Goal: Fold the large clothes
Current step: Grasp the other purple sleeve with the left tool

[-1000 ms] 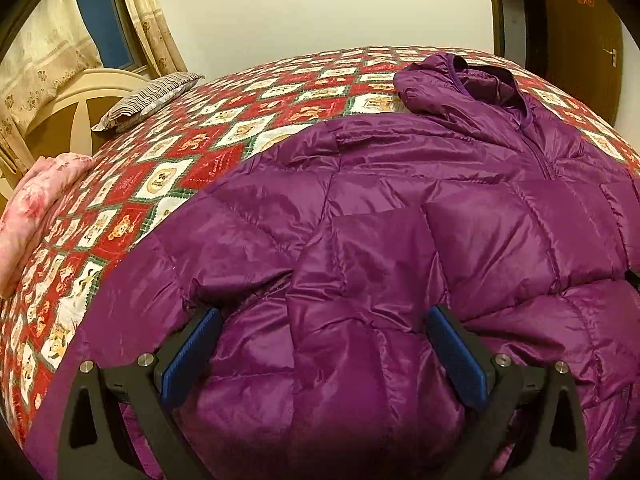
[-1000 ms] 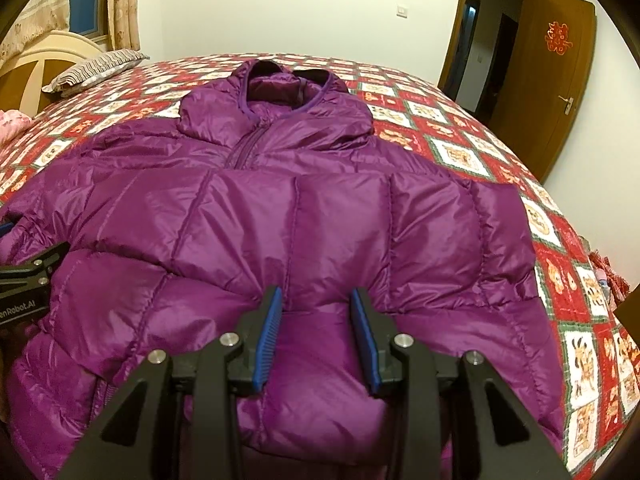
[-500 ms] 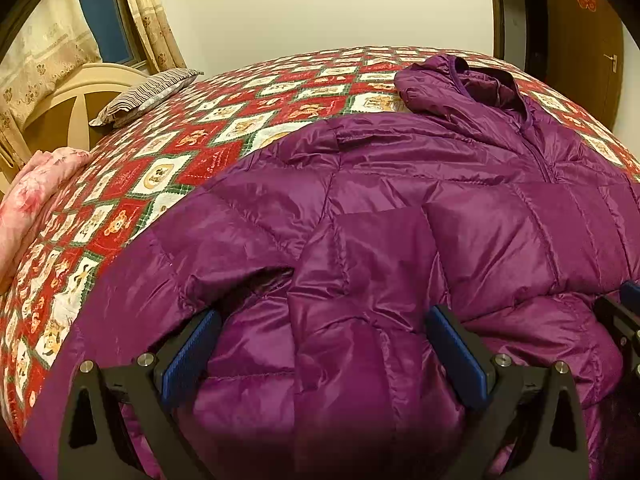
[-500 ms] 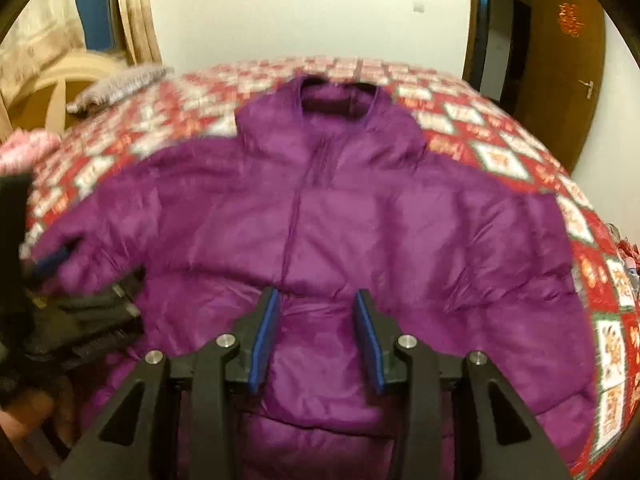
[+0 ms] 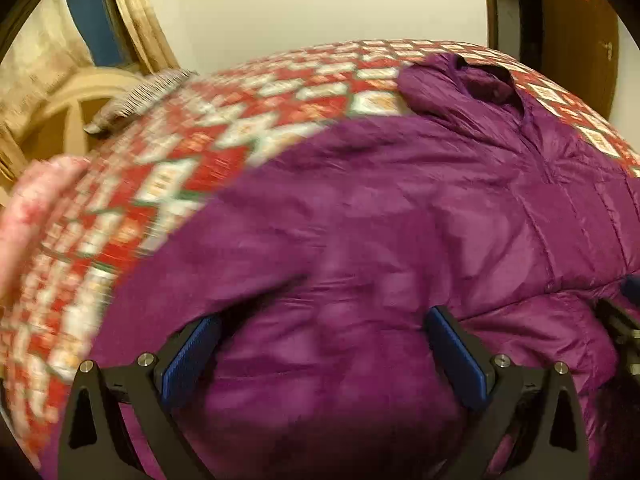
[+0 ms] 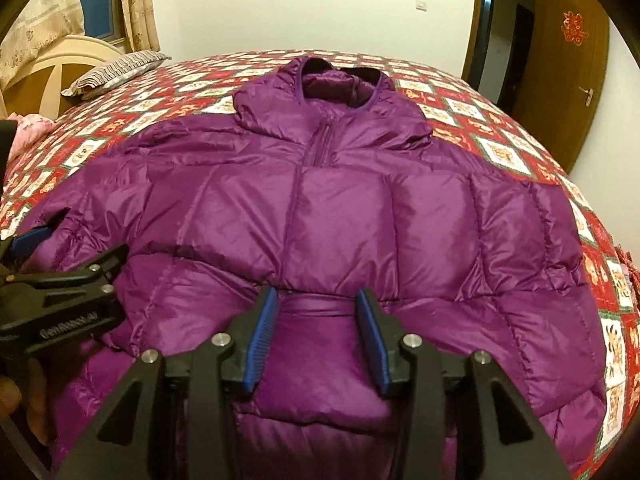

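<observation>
Both cameras ride on my grippers, looking forward and down along the fingers, close over the near edge of a purple jacket (image 6: 340, 208) on the bed (image 6: 500, 152). The left view angles towards the bed's left side; the right faces the hood straight on. Both share jacket, pillow (image 6: 116, 72) and door (image 6: 572, 68).

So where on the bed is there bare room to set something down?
Bare quilt lies right of the jacket hood toward the door, and between the jacket's left shoulder and the striped pillow. The near half is crowded: jacket and both hand-held grippers.
</observation>
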Action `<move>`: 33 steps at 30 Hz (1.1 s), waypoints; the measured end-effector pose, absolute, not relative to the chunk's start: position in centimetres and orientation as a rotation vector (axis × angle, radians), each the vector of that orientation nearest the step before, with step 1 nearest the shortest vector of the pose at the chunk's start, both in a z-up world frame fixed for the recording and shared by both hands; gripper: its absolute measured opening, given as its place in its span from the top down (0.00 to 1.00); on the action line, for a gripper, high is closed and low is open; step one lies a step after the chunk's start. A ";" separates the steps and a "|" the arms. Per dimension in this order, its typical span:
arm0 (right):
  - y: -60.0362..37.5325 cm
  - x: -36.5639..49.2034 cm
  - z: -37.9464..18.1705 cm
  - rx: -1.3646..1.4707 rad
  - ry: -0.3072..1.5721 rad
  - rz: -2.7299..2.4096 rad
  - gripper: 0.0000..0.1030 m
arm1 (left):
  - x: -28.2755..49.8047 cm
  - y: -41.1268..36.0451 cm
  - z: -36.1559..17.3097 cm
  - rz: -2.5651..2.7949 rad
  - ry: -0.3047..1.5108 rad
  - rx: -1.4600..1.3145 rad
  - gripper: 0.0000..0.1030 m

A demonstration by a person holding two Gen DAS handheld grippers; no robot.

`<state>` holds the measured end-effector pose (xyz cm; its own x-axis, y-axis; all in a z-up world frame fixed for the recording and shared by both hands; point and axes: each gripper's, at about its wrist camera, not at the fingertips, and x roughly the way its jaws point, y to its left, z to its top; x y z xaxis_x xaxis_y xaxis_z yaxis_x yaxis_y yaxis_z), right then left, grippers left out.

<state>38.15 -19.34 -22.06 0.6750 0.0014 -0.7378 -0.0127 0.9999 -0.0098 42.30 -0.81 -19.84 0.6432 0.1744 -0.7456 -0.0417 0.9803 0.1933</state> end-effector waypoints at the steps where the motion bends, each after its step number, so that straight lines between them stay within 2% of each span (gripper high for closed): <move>1: -19.8 37.5 -21.4 -0.002 0.837 0.011 0.40 | 41.5 0.2 -18.7 0.117 0.852 0.158 0.01; 2: -20.4 36.1 -20.4 0.023 0.808 0.006 0.35 | 40.5 1.3 -17.8 0.119 0.835 0.153 0.01; 4: -21.3 33.0 -18.7 0.048 0.739 0.025 0.17 | 37.7 4.5 -15.7 0.167 0.777 0.190 0.01; 6: -21.8 30.5 -18.0 0.031 0.724 0.027 0.11 | 34.6 8.5 -14.5 0.233 0.751 0.211 0.01; 12: -23.5 25.4 -19.1 0.079 0.757 0.004 0.11 | 26.3 20.2 -14.0 0.452 0.797 0.157 0.01; 17: -22.3 23.1 -19.8 0.061 0.740 0.016 0.11 | 18.5 28.2 -17.0 0.588 0.883 -0.002 0.01; 23: -19.7 22.1 -20.1 -0.029 0.725 0.063 0.11 | 16.2 29.2 -19.7 0.517 0.934 -0.169 0.01; 24: -19.4 22.0 -19.9 -0.042 0.720 0.064 0.11 | 16.7 28.5 -20.1 0.466 0.936 -0.203 0.06; 25: -19.3 21.9 -19.8 -0.048 0.714 0.064 0.11 | 16.9 28.0 -20.4 0.449 0.941 -0.208 0.19; 26: -19.2 21.8 -19.5 -0.053 0.702 0.065 0.11 | 17.2 27.5 -20.6 0.441 0.949 -0.192 0.39; 28: -19.4 21.2 -19.1 -0.054 0.683 0.064 0.11 | 18.3 25.9 -19.5 0.413 0.917 -0.101 0.94; 33: -21.0 20.1 -17.8 -0.041 0.628 0.025 0.11 | 21.1 27.2 -11.6 0.513 0.749 -0.002 0.95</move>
<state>20.10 -20.97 -17.82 0.8086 0.0112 -0.5882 -0.0363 0.9989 -0.0308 21.13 27.20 -11.58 0.6156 0.4446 -0.6506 -0.4457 0.8773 0.1778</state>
